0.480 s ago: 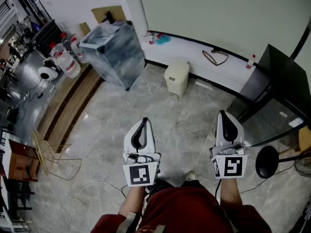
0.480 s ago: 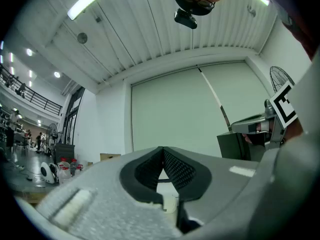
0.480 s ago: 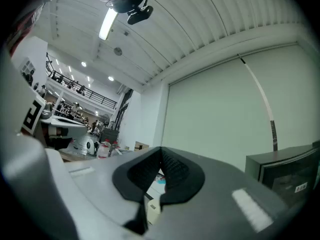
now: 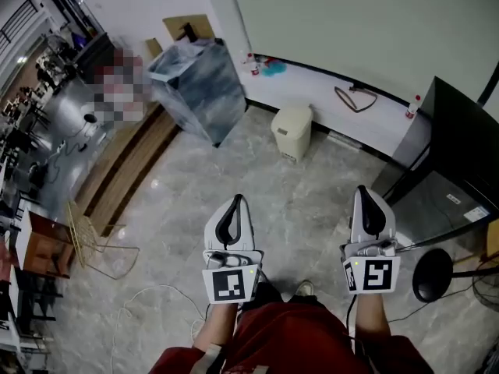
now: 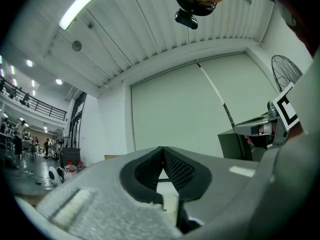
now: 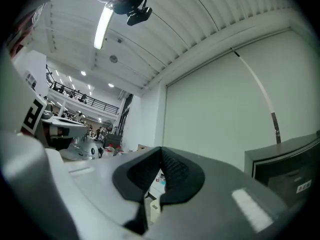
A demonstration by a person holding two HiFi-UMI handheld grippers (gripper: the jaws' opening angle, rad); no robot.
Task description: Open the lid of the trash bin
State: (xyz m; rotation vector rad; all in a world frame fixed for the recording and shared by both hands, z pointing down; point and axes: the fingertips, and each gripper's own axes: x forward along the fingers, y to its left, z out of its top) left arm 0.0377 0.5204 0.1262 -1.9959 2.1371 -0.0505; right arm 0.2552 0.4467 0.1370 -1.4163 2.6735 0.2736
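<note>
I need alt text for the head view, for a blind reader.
A person's white left gripper and right gripper, both shut and empty, point toward a small cream plastic trash bin with its lid closed, standing farther off on the grey marble floor.

Marble floor (image 4: 312,201) is carrying a bin (image 4: 293,131) by the wall. Wrapped box (image 4: 199,90) is standing to bin's left, black cabinet (image 4: 456,162) to bin's right. Wire rack (image 4: 90,244) is lying well apart from bin, nearer cam, far left.
</note>
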